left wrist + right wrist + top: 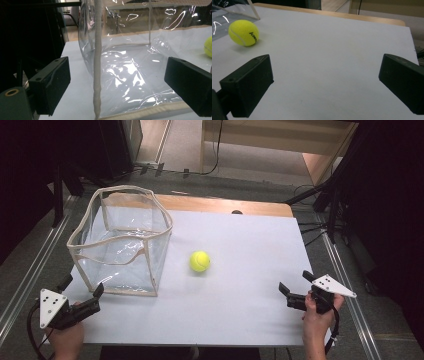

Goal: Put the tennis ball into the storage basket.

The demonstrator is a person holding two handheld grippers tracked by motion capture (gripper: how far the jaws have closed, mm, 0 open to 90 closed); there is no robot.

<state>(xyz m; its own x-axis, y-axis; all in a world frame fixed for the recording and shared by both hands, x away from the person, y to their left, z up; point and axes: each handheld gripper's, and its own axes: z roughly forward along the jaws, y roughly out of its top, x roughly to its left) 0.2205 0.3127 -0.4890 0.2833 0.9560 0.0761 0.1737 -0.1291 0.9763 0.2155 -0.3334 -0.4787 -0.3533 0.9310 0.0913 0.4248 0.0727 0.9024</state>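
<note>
A yellow tennis ball [200, 261] lies on the white table top [240, 315], just right of a clear plastic bin [120, 240] with cream edging. My left gripper [82, 287] is open at the table's front left, pointing at the bin's near corner. In the left gripper view that corner seam [97, 65] stands between the jaws, and the ball [208, 47] peeks in at the right edge. My right gripper [296, 281] is open near the front right edge, aimed toward the ball [244, 32], with nothing between its jaws.
The bin [232, 7] is open at the top and holds nothing. A wooden table edge [225, 205] runs behind the white top. Black stands and cables [330, 205] sit off the table at the right; dark equipment stands at the left.
</note>
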